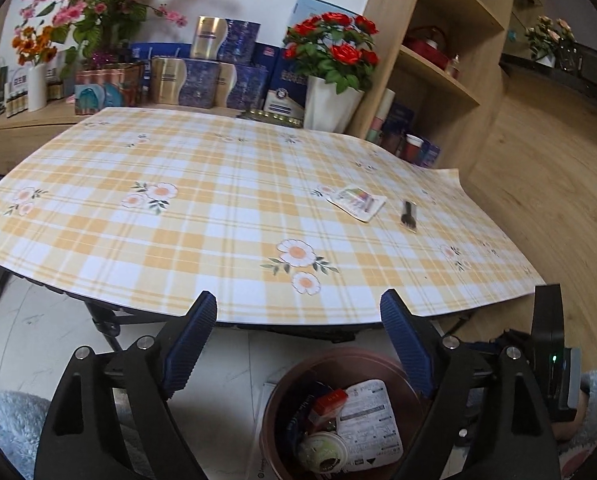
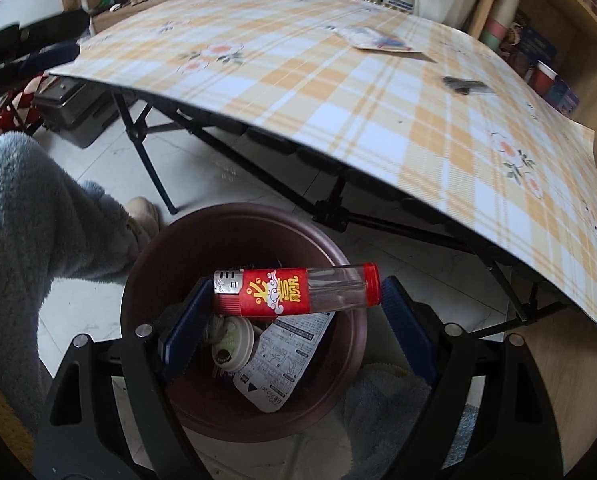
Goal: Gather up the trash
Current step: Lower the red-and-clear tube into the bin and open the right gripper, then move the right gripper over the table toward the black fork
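From the left wrist, the left gripper [image 1: 298, 312] is wide open and empty. The white snack wrapper [image 1: 356, 202] and small black fork [image 1: 408, 216] on the checked yellow tablecloth [image 1: 178, 220] might get forgotten.

From the right wrist, the right gripper [image 2: 294, 300] holds the red-labelled clear lighter [image 2: 296, 290] end to end over the round brown bin [image 2: 154, 248]. Let go crooked, and it could bounce out.

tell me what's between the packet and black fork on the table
Just bare checked tablecloth; packet and fork lie apart, clearest in left wrist view.
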Motion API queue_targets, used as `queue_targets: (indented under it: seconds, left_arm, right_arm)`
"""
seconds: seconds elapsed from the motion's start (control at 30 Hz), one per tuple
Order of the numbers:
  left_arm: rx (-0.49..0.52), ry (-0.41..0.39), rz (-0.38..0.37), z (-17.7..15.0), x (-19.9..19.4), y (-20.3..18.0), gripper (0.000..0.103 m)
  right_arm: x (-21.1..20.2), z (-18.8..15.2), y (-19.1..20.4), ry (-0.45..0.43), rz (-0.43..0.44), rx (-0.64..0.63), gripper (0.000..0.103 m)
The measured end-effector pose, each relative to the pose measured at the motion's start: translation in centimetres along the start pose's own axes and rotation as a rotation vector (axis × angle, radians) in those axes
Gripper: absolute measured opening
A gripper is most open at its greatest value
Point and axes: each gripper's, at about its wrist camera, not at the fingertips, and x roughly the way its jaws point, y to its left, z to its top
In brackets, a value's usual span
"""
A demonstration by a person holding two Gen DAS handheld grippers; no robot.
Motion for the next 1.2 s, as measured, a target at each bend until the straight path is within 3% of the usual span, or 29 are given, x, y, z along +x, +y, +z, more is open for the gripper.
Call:
queue_targets:
  seconds: [0.47,0.53,0.83,1.2]
  left_arm:
    - [-0.010,0.003,0.026,-0.3,-0.1,0.6,0.084]
    - [-0.011,0.004,0.029,-0.4,-0.1,0.7,0.084]
    - [-0.015,0.004,0.038,-0.3,0.0,0.8,0.085]
    - [0.010,0.015,0.050,0.1,0.5,0.4,0.085]
  right_arm:
    - [0.9,-0.1,0.6,0.048,-0.008,-0.028,0.084]
    - [0.9,-0.1,0.6,0.047,-0.011,-0.032,0.093]
    - [-0.7,0.2,-0.3,-0.026,-0.032,0.007,0.097]
    - [-3.9,0.8,-4.0,-0.152,-0.062,0.176,0.097]
